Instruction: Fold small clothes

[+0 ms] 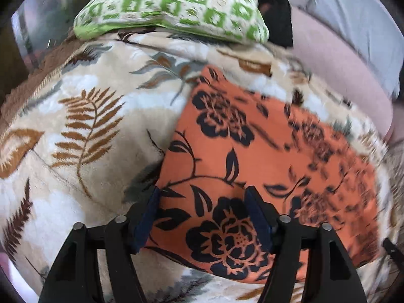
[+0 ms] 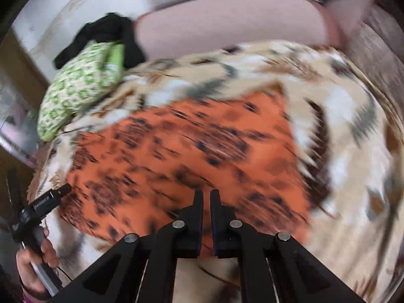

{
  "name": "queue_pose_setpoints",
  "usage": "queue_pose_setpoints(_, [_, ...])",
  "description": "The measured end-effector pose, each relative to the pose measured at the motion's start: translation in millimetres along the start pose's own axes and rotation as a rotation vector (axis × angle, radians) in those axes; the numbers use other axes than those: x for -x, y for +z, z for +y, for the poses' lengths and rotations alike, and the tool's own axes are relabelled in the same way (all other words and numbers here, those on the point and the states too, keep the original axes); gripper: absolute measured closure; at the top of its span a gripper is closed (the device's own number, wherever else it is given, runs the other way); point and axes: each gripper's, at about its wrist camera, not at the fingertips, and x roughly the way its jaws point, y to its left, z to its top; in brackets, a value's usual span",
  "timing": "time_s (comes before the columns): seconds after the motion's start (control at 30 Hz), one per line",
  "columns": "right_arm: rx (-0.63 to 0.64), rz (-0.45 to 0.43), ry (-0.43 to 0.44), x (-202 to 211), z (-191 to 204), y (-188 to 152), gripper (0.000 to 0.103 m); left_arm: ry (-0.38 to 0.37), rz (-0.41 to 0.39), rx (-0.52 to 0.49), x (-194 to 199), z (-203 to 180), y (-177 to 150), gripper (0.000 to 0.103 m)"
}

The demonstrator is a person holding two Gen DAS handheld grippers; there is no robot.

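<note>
An orange cloth with black flowers lies flat, folded into a rough rectangle, on a leaf-patterned blanket. My left gripper is open and hovers over the cloth's near left corner, holding nothing. In the right wrist view the same orange cloth is blurred by motion. My right gripper is over its near edge, with its jaws almost together and nothing visible between them. The left gripper's body and the hand holding it show at the lower left of that view.
A green-and-white patterned pillow lies at the blanket's far edge, with a black garment behind it. A pink sheet and grey bedding lie to the far right. The blanket extends left of the cloth.
</note>
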Motion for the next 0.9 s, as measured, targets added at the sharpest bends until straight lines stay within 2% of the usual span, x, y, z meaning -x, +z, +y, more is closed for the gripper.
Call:
queue_pose_setpoints(0.03, [-0.028,0.015,-0.010,-2,-14,-7,0.095,0.010,0.013,-0.028,-7,-2,-3,0.025])
queue_pose_setpoints(0.1, [-0.056,0.056,-0.029,-14,-32,-20,0.095,0.013,0.044,-0.022,-21,3,-9,0.019])
queue_pose_setpoints(0.17, [-0.089,0.139,-0.033,-40,-49,-34,0.095,-0.018,0.029,0.008,-18,13,-12,0.018])
queue_pose_setpoints(0.23, [-0.125,0.175,0.007,-49,-58,-43,0.095,-0.001,0.032,0.025,-9,19,-14,0.018])
queue_pose_setpoints(0.4, [-0.076,0.092,0.044,-25,-60,-49,0.095,-0.051,-0.053,0.175,32,54,-32,0.018])
queue_pose_setpoints(0.5, [-0.073,-0.034,0.116,-1,-61,-53,0.095,-0.059,-0.126,0.217,60,68,-53,0.018])
queue_pose_setpoints(0.57, [-0.079,-0.147,0.163,14,-65,-54,0.095,-0.089,-0.129,0.258,66,73,-67,0.018])
queue_pose_setpoints(0.63, [-0.115,-0.178,0.186,11,-70,-53,0.095,-0.146,-0.119,0.294,66,71,-76,0.018])
queue_pose_setpoints(0.67, [-0.130,-0.162,0.195,2,-73,-51,0.095,-0.170,-0.099,0.291,62,67,-77,0.018])
queue_pose_setpoints(0.73, [-0.184,-0.029,0.176,-35,-84,-52,0.095,-0.199,-0.050,0.286,55,55,-77,0.018])
queue_pose_setpoints(0.77, [-0.209,-0.005,0.190,-45,-88,-53,0.095,-0.220,-0.025,0.300,49,49,-77,0.018])
queue_pose_setpoints(0.83, [-0.251,-0.003,0.231,-44,-92,-50,0.095,-0.240,-0.001,0.327,41,43,-77,0.018])
queue_pose_setpoints(0.9, [-0.219,-0.020,0.247,-33,-90,-44,0.095,-0.234,0.030,0.368,29,39,-76,0.018])
